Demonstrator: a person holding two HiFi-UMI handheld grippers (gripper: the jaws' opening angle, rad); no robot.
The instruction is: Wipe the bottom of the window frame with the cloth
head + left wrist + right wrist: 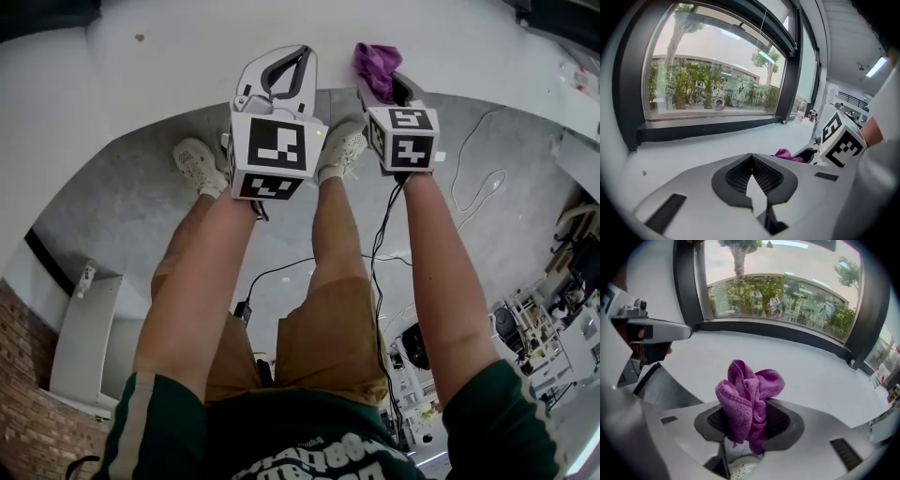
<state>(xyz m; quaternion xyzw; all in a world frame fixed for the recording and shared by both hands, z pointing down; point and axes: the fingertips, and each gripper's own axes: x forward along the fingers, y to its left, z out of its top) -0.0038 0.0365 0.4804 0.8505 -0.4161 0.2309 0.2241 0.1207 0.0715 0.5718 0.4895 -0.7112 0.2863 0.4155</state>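
We hold both grippers out over a white sill (811, 376) that runs below a dark window frame (783, 332). The right gripper (749, 420) has its fingers clamped on a purple cloth (747, 390), which bunches up out of the fingers in a loose, folded wad. From the right gripper view, the frame's bottom rail lies at twelve o'clock from the cloth, and a stretch of bare sill lies between them. The cloth is well apart from the rail. We cannot tell whether the wad touches the sill.

The left gripper (752, 161) has its fingers together at the tips, with nothing between them. It is held just beside the right gripper. In the left gripper view the cloth shows at about four o'clock, and the right gripper's marker cube (840, 140) shows at three o'clock. In the right gripper view the left gripper shows at nine o'clock.

In the head view the left gripper sits near twelve o'clock and the right one near one o'clock. Both point away from us, and both arms are stretched forward. Our two pale shoes (199, 165) stand on the grey floor (122, 216) at the foot of the sill.

Beyond the glass (712, 70) we see trees and a low building.
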